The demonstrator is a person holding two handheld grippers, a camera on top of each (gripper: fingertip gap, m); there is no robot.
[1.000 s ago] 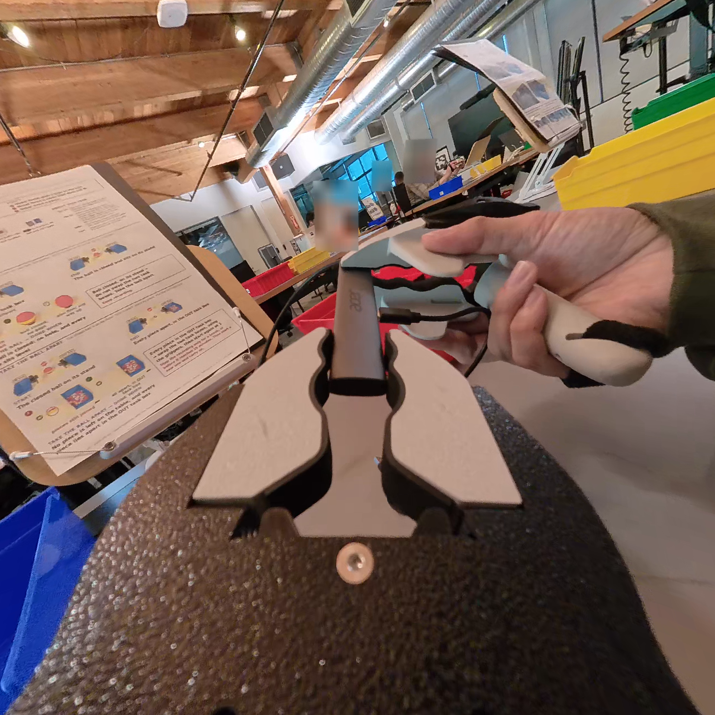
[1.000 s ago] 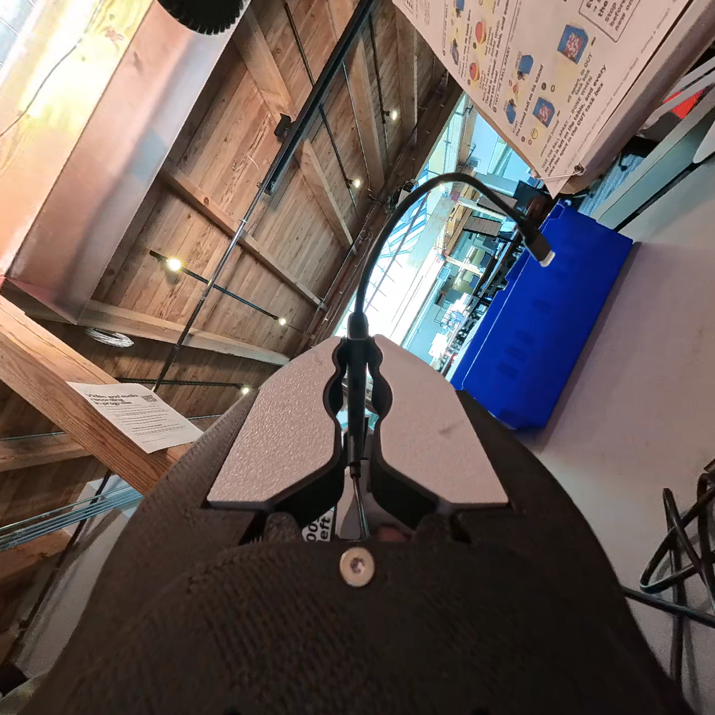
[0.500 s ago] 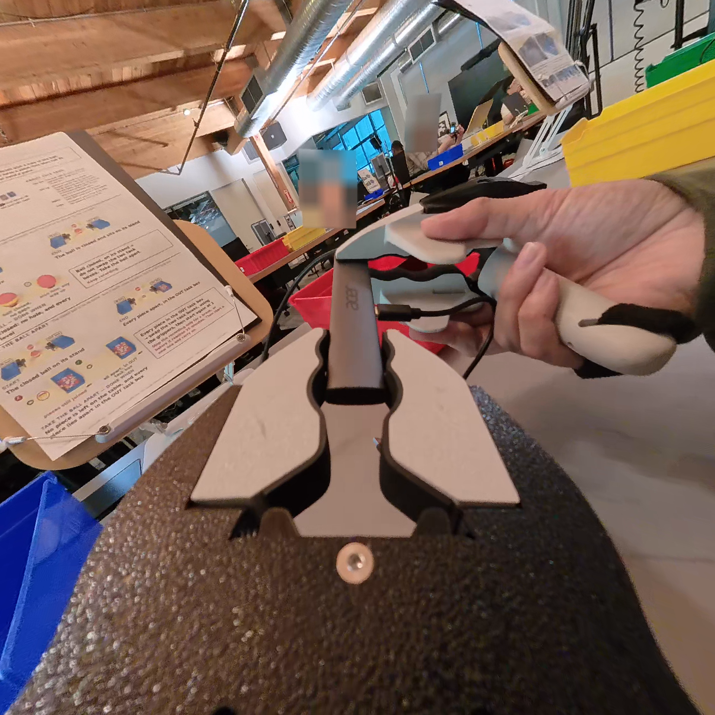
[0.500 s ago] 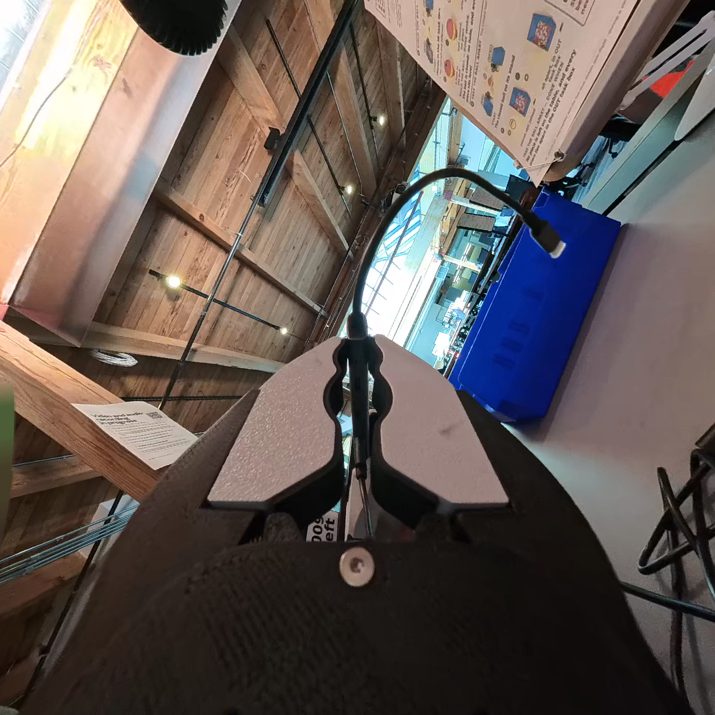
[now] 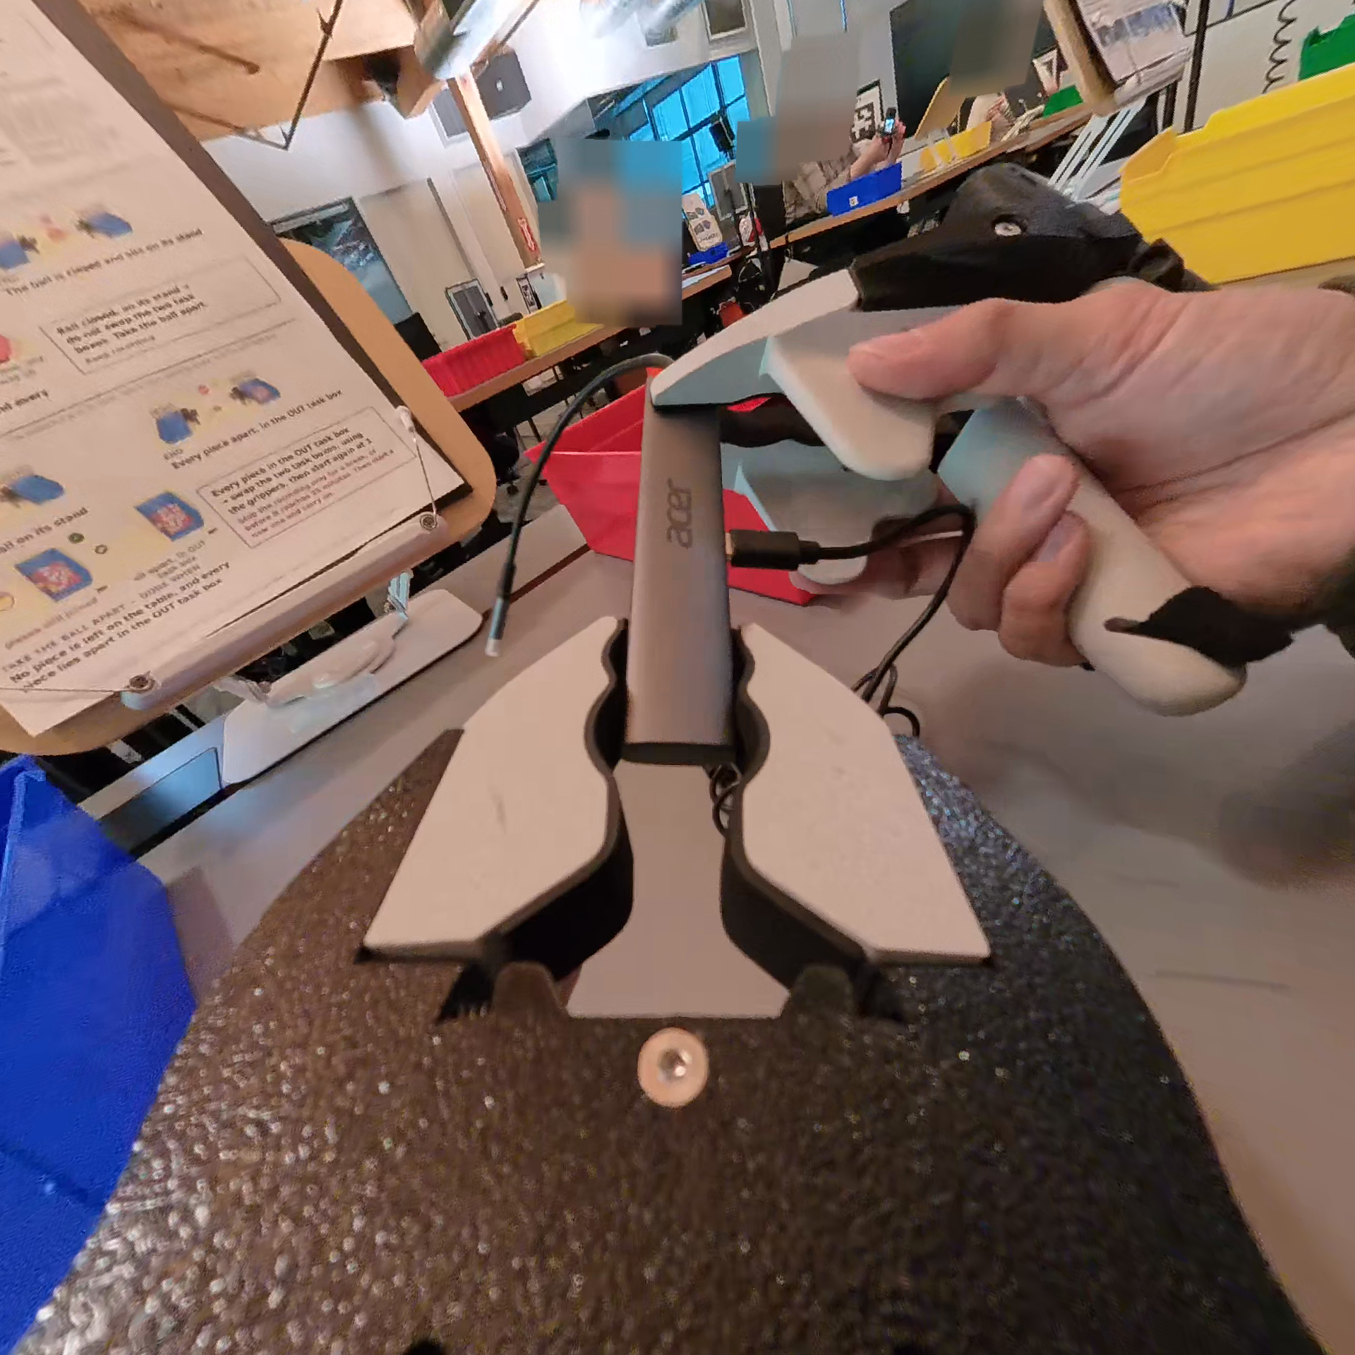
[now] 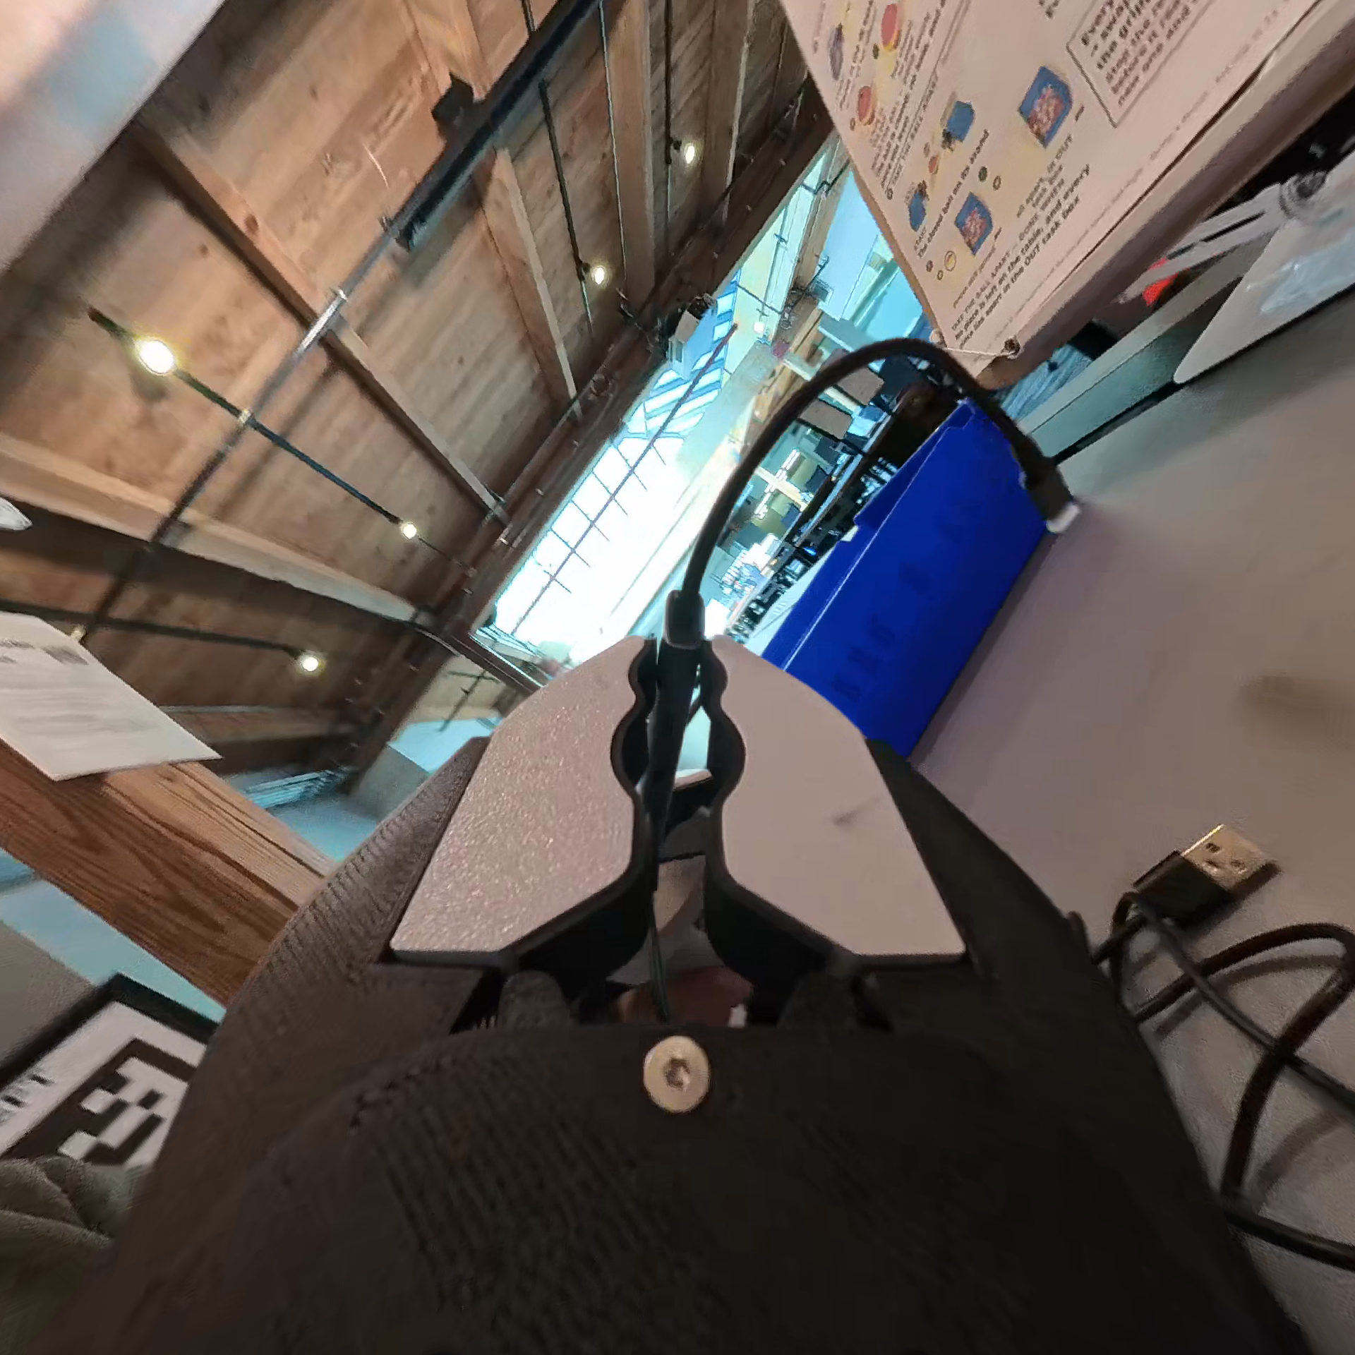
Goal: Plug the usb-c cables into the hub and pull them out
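My left gripper [image 5: 678, 645] is shut on the lower end of a grey hub [image 5: 678, 557] and holds it upright above the table. A black usb-c cable [image 5: 762, 548] has its plug against the hub's right side and seems plugged in; it loops down to the table. The right gripper [image 5: 704, 432], held by a hand [image 5: 1136, 440], pinches the hub's far end. In the right wrist view my right gripper [image 6: 678, 645] is shut on the root of the hub's own black cable [image 6: 770, 440], which arches out to a loose plug [image 6: 1056, 506].
An instruction board on a stand [image 5: 183, 403] is at the left, a blue bin [image 5: 73, 990] below it. A red bin [image 5: 601, 469] and a yellow bin [image 5: 1246, 183] stand behind. A usb-a plug [image 6: 1202, 872] and coiled cable lie on the grey table [image 5: 1100, 843]. Left tips to right tips: about 6 cm.
Both grippers have tilted down together, so the table and the coiled cable now show. The grips on the hub and its cable are unchanged.
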